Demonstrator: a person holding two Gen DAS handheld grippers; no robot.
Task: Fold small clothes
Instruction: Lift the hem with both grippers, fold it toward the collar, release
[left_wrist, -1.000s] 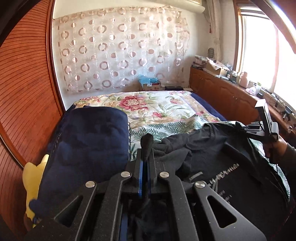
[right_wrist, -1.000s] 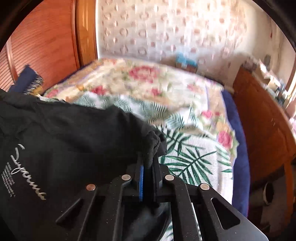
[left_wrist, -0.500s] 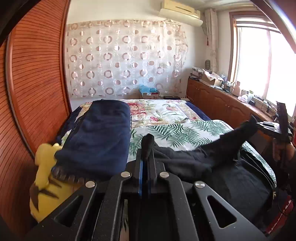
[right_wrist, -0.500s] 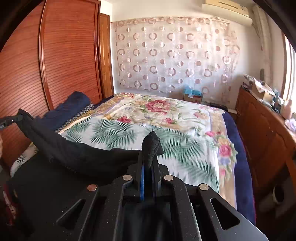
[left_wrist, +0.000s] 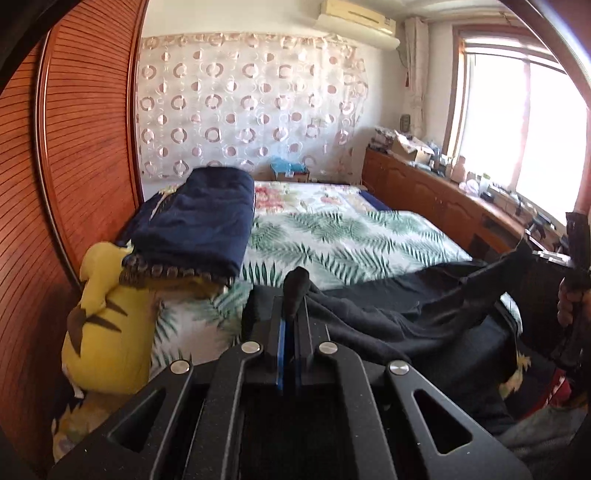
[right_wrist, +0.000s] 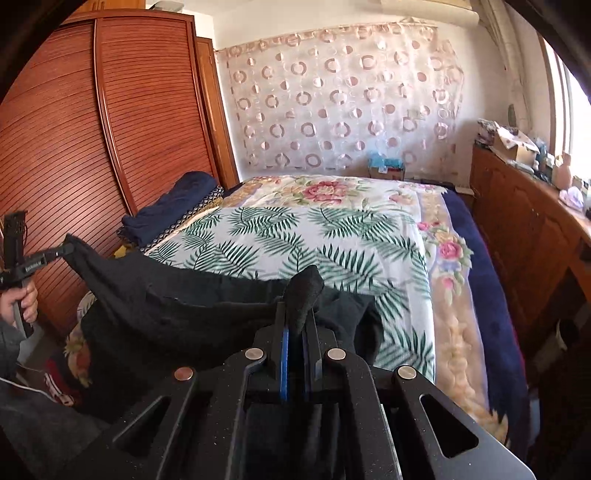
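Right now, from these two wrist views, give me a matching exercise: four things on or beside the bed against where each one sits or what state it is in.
Things
1. black garment
2. navy folded blanket
3. yellow plush toy
4. cardboard box

States
A. at the far end of the bed, by the curtain
B. stretched between both shut grippers
C. wedged by the wooden wardrobe, under the bedding pile
D. stacked along the bed's wardrobe side

Pairs: 1-B, 2-D, 3-C, 4-A

— How do the 2 grippers stand?
— Left gripper (left_wrist: 290, 295) is clamped tight on black cloth (left_wrist: 388, 314), tilted downward. Right gripper (right_wrist: 297, 314) is likewise pinched on it, well apart, each in a hand (right_wrist: 22, 299).
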